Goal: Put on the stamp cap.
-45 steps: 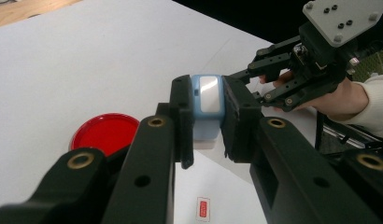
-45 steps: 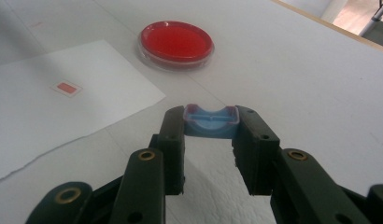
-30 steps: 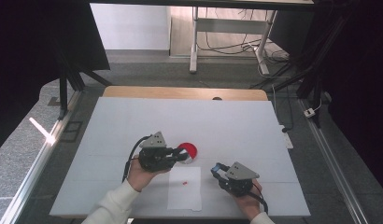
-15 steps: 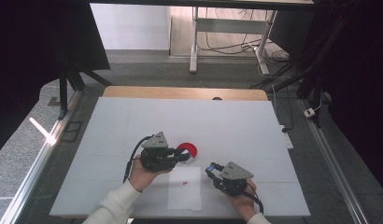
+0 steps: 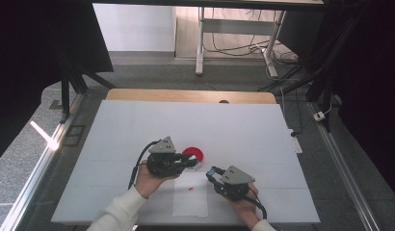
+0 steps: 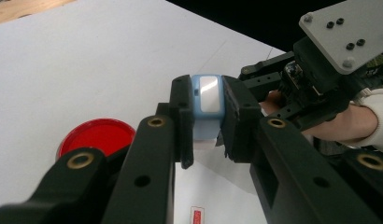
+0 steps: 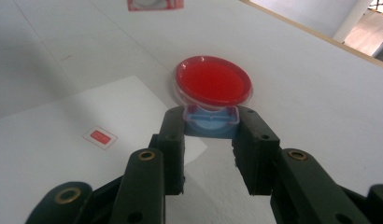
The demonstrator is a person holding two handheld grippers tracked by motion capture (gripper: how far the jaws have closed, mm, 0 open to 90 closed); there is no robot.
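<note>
Left gripper point(image 6: 207, 135) is pinching a small light-blue block point(image 6: 206, 100) between its jaws; the block has a pale shiny window on the face turned to the camera. In the high view the left gripper point(image 5: 194, 162) is sitting near the table's middle, jaws pointing right, over the edge of the red dish point(image 5: 193, 155).

Right gripper point(image 7: 209, 154) is clamping a shallow light-blue square tray point(image 7: 212, 119) at its jaw tips, pads pressing on both sides. The tray is sitting just in front of the red dish point(image 7: 213, 83), its far edge looking like it is touching the dish rim, though contact is hard to tell. In the high view the right gripper point(image 5: 211, 173) is sitting right of the paper, jaws pointing up-left toward the left gripper.

The red dish is round, flat, with a clear rim, lying on the white table point(image 5: 138, 125). A white paper sheet point(image 5: 190, 199) is lying near the front edge, carrying a small red label point(image 5: 190, 188).

The two grippers are sitting near each other. Open table is lying behind and to both sides; the front edge is near the hands.
</note>
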